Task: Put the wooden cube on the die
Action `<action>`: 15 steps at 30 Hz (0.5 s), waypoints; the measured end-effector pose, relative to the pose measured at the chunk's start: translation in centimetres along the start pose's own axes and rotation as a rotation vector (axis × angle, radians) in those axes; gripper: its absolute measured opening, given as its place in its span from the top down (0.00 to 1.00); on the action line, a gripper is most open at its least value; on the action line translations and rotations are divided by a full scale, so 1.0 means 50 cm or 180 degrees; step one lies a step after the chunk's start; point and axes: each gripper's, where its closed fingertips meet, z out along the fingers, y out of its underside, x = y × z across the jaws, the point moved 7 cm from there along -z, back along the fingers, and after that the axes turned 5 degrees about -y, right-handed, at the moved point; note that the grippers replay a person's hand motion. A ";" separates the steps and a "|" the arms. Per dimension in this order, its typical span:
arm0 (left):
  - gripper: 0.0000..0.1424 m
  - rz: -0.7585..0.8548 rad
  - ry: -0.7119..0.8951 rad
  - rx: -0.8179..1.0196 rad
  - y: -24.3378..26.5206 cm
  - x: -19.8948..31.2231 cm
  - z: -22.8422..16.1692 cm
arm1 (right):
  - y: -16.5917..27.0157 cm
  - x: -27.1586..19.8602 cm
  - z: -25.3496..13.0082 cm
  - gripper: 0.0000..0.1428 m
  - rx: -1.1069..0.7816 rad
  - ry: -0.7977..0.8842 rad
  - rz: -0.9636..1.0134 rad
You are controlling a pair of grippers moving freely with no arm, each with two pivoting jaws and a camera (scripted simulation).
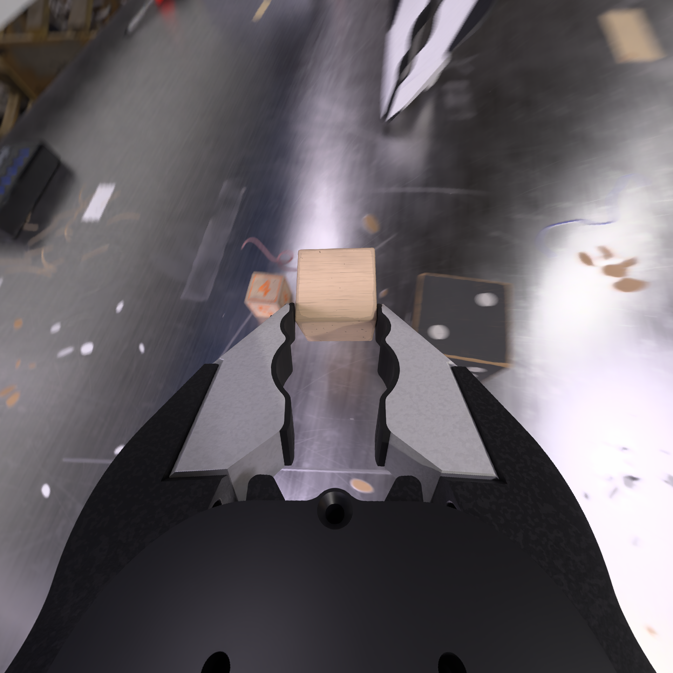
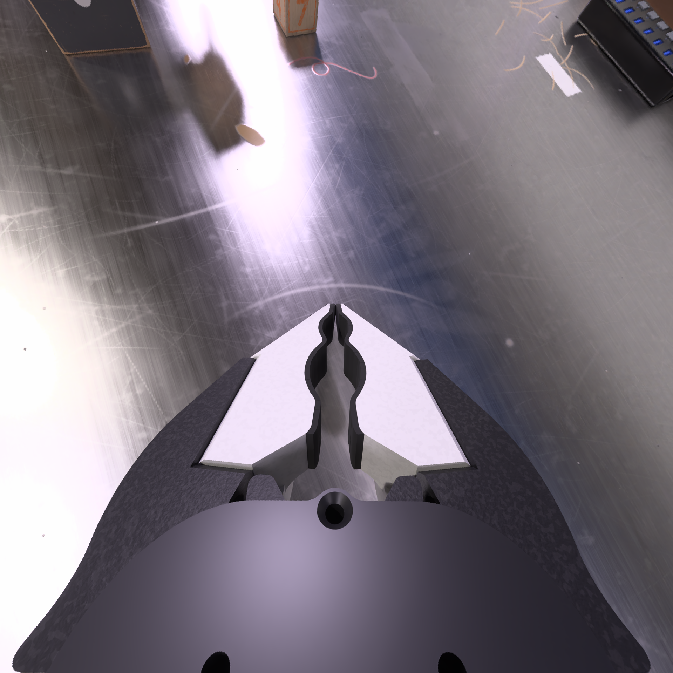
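Observation:
In the left wrist view my left gripper (image 1: 335, 310) is shut on a plain light wooden cube (image 1: 335, 291), held at the fingertips above the metal table. The die (image 1: 462, 320), a black box-like cube with white pips, stands on the table just to the right of the held cube and below it. It also shows at the top left of the right wrist view (image 2: 98, 29), cut by the frame edge. My right gripper (image 2: 335, 306) is shut and empty, low over the bare table. It shows blurred at the far top of the left wrist view (image 1: 418, 62).
A small wooden block with orange marks (image 1: 266, 293) stands left of the held cube, also seen in the right wrist view (image 2: 295, 16). A black device with blue ports (image 2: 633, 43), a pink string (image 2: 338, 69), white tape (image 2: 557, 74) and scattered shavings lie on the scratched metal table (image 2: 473, 255).

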 end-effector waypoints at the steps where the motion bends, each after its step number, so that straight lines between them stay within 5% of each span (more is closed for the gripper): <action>1: 0.69 0.0063 0.0138 0.0127 -0.016 0.012 -0.023 | 0.000 0.000 0.000 1.00 0.0000 -0.0002 0.0000; 5: 0.69 0.0300 0.0479 0.0074 -0.047 0.077 -0.066 | 0.000 0.000 0.000 1.00 0.0002 -0.0009 0.0003; 13: 0.68 0.0312 0.0523 -0.0205 -0.016 0.109 -0.032 | 0.000 0.000 0.000 1.00 0.0004 0.0004 0.0004; 15: 0.46 0.0265 0.0619 0.0009 -0.023 0.094 -0.055 | 0.000 0.000 0.000 1.00 0.0003 -0.0001 0.0002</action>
